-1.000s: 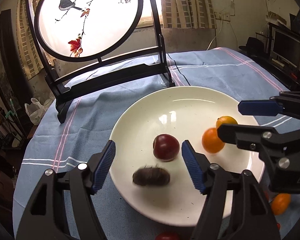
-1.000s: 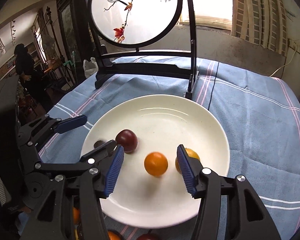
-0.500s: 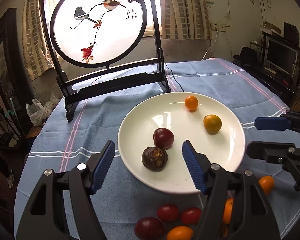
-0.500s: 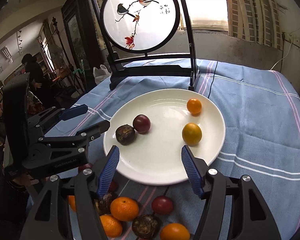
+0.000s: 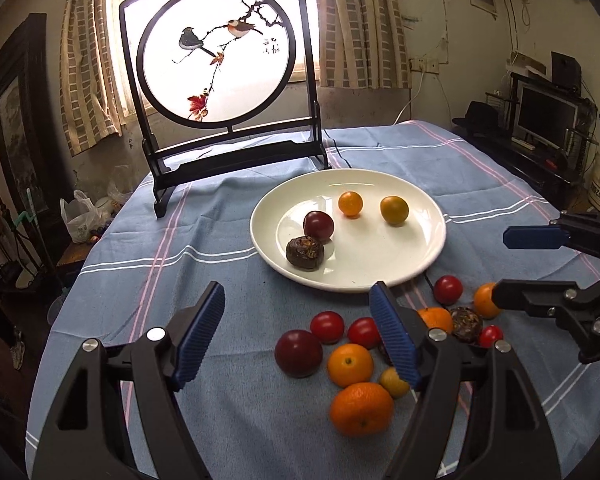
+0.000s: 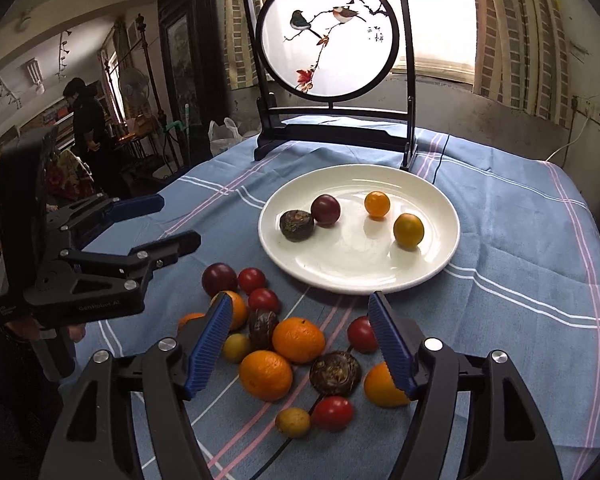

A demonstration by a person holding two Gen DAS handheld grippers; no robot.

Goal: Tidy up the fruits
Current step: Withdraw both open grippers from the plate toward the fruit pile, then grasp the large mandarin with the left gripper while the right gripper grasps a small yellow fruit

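Both tools hang empty above the loose fruit pile (image 6: 292,344), and a careless descent is the risk: the round pieces lie touching, so a pad nudging one could send neighbours rolling across the blue tablecloth (image 5: 228,280). The left gripper (image 5: 300,334) has its jaws opening, nothing between them; the right gripper (image 6: 300,338) likewise. Just ahead of both sits the white plate (image 6: 440,248), holding a dark plum (image 6: 325,209), a brown scaly fruit (image 6: 297,225) and two small oranges apart from them.
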